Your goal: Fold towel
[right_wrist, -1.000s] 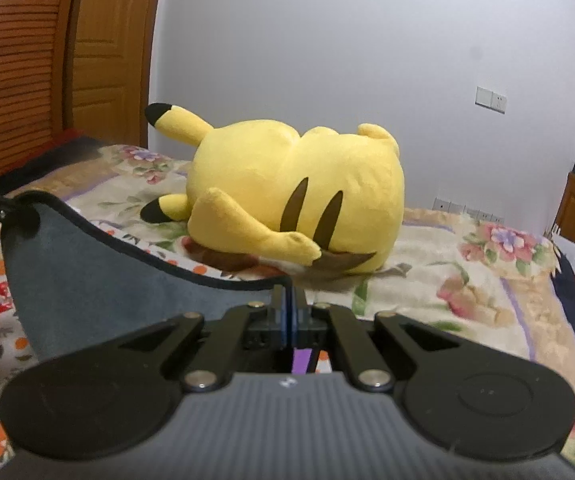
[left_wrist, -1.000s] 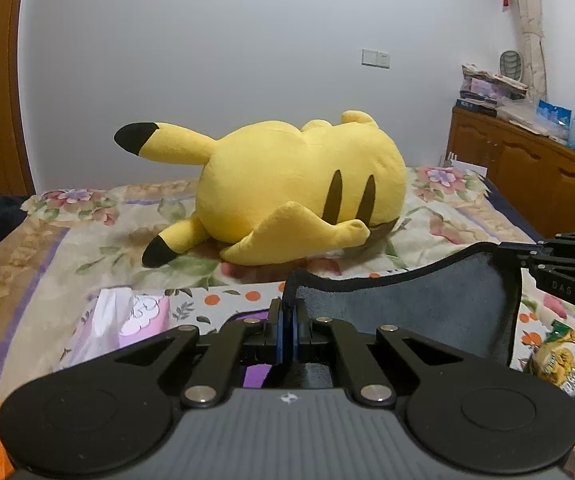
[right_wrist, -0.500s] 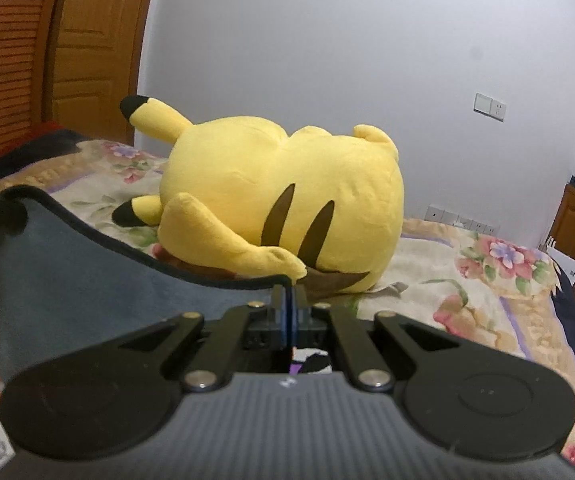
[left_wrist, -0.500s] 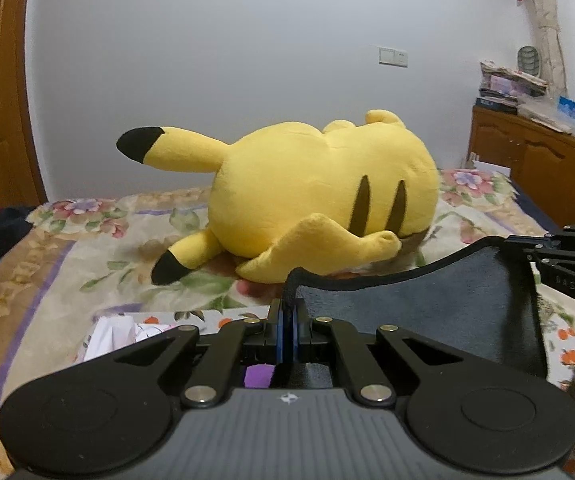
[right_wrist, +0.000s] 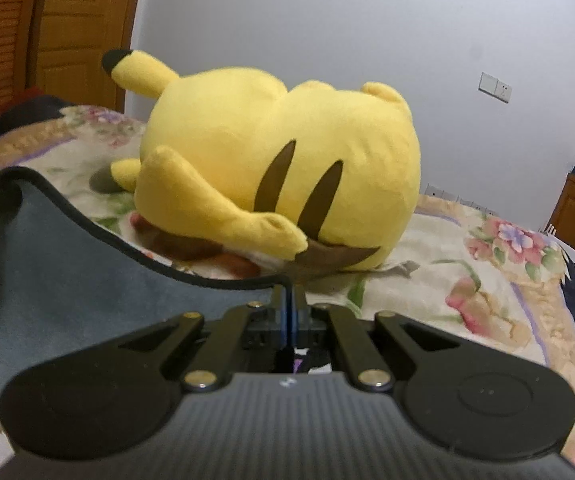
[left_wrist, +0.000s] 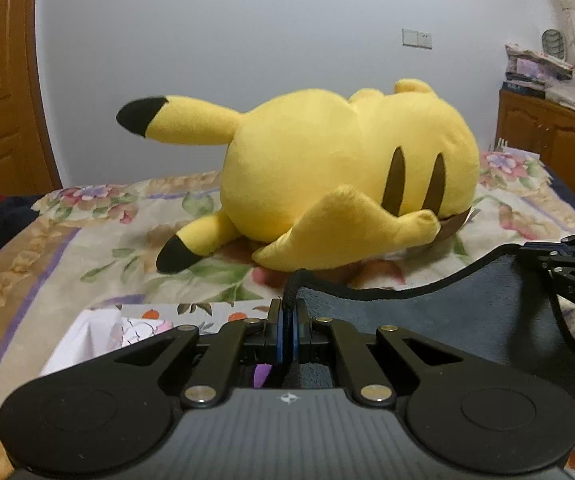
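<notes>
Towel hangs low in frame, one corner pinched in the left tool, another pinched in the right tool, before a Pikachu plush.

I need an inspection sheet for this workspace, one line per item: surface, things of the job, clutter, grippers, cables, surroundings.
Surface: bed with a floral cover.
Job's things: grey towel with a dark hem, held up above the bed by two corners, its top edge sagging between them.
Clutter: large yellow plush toy lying just beyond the towel; white and pink packet at the near left.
Grippers: left gripper shut on one towel corner; right gripper shut on the other corner.
Cables: nothing seen.
Surroundings: white wall with a switch plate; wooden door on the left; wooden cabinet on the right with piled items on top.
</notes>
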Motion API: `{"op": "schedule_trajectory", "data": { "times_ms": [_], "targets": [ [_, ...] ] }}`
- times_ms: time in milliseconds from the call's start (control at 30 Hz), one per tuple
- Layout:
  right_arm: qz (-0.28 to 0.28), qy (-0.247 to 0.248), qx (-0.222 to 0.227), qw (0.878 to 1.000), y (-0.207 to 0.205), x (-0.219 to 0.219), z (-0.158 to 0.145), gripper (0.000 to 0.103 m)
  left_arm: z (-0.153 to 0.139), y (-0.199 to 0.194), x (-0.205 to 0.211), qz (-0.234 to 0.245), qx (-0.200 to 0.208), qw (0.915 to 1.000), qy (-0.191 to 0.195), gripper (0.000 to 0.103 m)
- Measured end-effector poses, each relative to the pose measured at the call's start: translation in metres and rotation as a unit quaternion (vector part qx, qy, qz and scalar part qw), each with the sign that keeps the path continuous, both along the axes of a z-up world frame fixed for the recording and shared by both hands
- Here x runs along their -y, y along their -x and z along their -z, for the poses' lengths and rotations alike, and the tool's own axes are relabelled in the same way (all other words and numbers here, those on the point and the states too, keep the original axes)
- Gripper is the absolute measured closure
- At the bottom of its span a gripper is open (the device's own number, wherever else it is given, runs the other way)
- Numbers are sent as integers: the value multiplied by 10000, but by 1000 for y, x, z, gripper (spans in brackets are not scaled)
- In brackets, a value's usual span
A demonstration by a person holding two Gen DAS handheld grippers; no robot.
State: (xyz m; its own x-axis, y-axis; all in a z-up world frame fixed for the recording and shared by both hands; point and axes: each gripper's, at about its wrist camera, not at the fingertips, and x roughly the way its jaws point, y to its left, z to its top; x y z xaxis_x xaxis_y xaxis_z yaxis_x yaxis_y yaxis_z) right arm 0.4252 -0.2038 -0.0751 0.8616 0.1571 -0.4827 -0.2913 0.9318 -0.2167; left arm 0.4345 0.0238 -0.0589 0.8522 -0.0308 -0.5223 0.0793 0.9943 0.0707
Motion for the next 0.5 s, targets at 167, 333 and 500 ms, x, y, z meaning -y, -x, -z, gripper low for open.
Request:
{"op": "schedule_trajectory", "data": {
  "times_ms": [167,333,500],
  "targets": [
    [85,89,-129,9998,-5,-1,13,100,14,-8,1,-67,-27,10000,-64,98],
    [126,92,-184,9997,-9,0,24,100,25,-16,2,-128,-63,9999,-67,98],
    [178,109,-309,9993,-14,1,37,100,35,-22,5,-153,-121,9996,-207,98]
  ]
}}
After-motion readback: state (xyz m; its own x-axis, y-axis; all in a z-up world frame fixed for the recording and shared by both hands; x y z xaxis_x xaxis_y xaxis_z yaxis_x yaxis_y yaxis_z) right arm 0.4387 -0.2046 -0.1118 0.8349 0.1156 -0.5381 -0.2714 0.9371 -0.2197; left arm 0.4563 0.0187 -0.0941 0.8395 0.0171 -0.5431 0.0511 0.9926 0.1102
